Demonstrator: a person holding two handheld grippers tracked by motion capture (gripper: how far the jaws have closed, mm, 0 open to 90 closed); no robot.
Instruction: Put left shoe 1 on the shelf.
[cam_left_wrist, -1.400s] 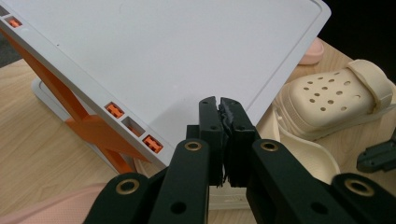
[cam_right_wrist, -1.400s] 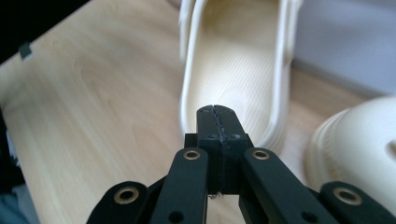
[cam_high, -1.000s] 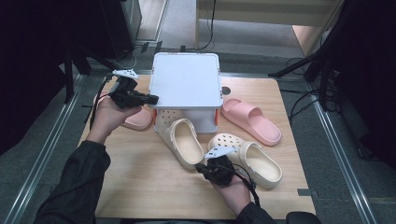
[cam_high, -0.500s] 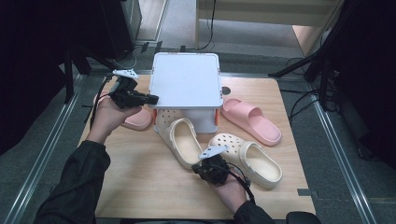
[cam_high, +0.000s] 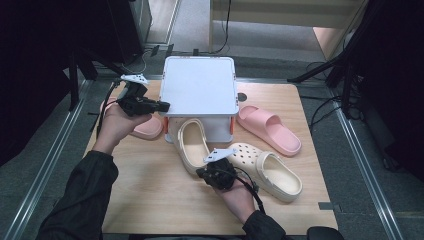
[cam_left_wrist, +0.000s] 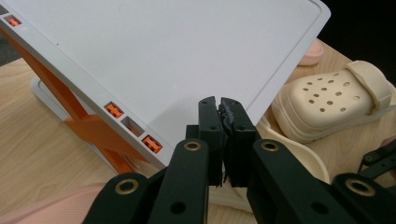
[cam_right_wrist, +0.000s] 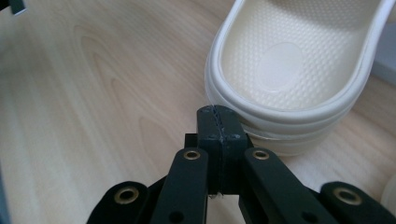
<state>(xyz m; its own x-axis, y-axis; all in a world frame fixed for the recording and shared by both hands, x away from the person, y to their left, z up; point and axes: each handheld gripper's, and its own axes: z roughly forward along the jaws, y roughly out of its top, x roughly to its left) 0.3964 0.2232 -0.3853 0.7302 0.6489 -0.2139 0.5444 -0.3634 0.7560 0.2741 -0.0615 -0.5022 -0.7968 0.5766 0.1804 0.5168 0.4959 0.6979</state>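
Cream clog (cam_high: 189, 145) lies on table (cam_high: 150, 200) against white box (cam_high: 199, 90); right gripper (cam_high: 212, 172) clenched, empty, at its heel. Left gripper (cam_high: 157, 106) clenched, empty, at box's edge.

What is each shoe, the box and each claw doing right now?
White box: lid on, standing on the table.
Left cream clog: upright, toe tucked against the box.
Right cream clog: upright, lying flat.
Right pink slide: flat, beside the box.
Left pink slide: flat, partly hidden by the hand.
Left claw: shut, empty, over the lid.
Right claw: shut, empty, at the left cream clog's heel.
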